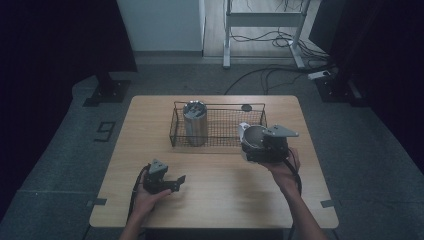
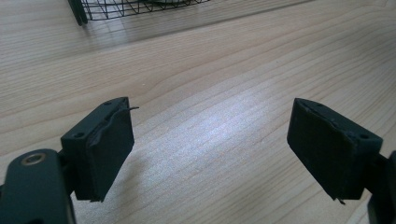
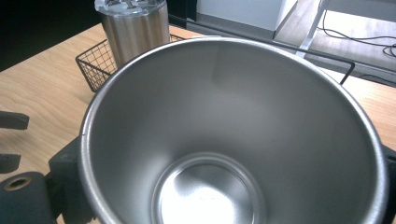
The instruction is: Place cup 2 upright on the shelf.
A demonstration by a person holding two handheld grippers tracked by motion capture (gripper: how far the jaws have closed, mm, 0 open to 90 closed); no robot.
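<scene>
Wooden table (image 1: pixel 220 175): right tool (image 1: pixel 265 147) grips steel cup (image 3: pixel 233 140).

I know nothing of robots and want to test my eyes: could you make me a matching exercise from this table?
Things:
1 lidded tumbler
2 open cup
3 left gripper
4 black disc

States:
a held in the right gripper
b on the table behind the basket
c empty, jaws apart
d standing in the basket

Pairs: 1-d, 2-a, 3-c, 4-b
</scene>
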